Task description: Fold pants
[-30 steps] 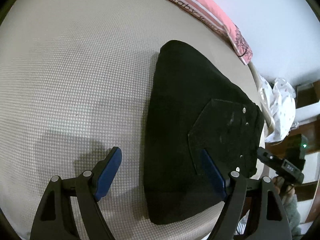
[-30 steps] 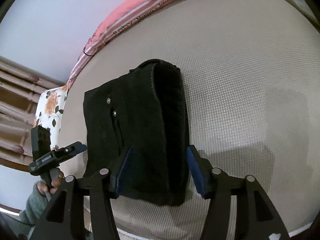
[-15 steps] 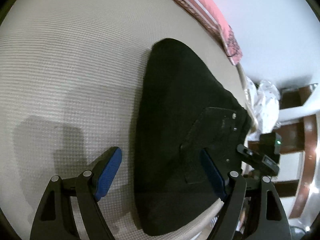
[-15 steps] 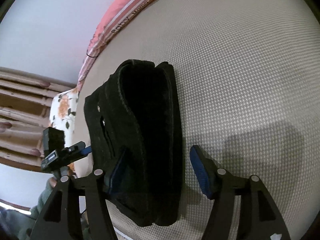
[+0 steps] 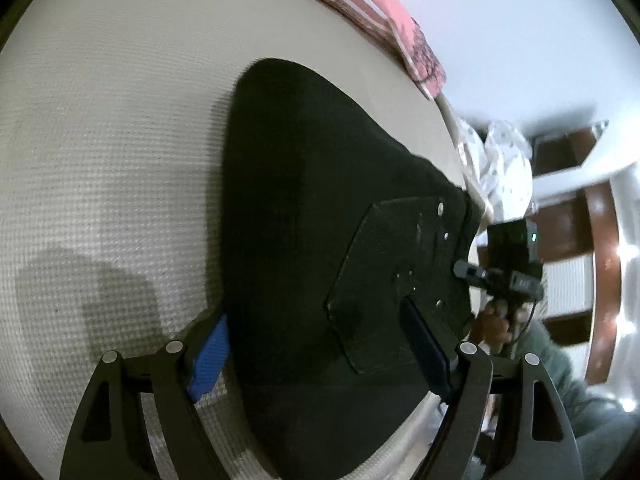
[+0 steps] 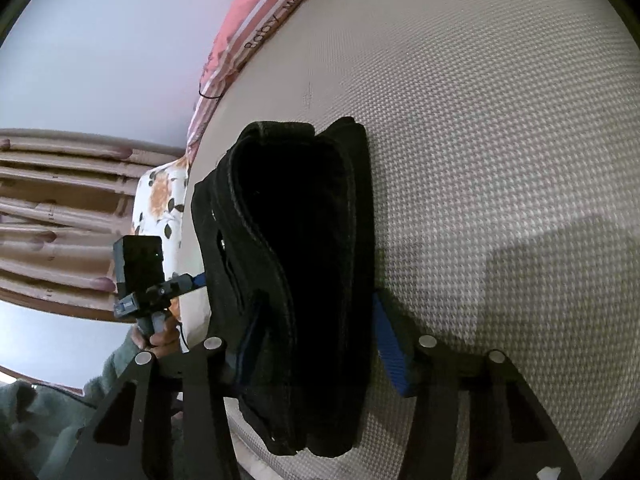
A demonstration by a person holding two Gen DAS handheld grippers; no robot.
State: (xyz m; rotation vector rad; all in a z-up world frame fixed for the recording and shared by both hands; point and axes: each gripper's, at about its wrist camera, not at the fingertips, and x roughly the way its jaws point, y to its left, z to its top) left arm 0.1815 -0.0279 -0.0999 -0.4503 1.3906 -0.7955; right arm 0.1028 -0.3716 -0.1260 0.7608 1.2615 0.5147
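Observation:
The black pants lie folded into a thick bundle on the beige mattress, back pocket with rivets facing up. In the right wrist view the bundle shows its stacked layers end-on. My left gripper is open with its blue-padded fingers astride one end of the bundle. My right gripper is open and straddles the opposite end, one finger on each side. Each gripper shows in the other's view at the far edge of the pants.
A pink striped cloth lies along the mattress's far edge by the white wall. A floral pillow and a white spotted cloth sit beside the mattress. Wooden furniture stands beyond. Open mattress spreads beside the bundle.
Both grippers have moved in closer, so their fingers now straddle the bundle's two ends. The pants have not visibly shifted. Both jaws stay open.

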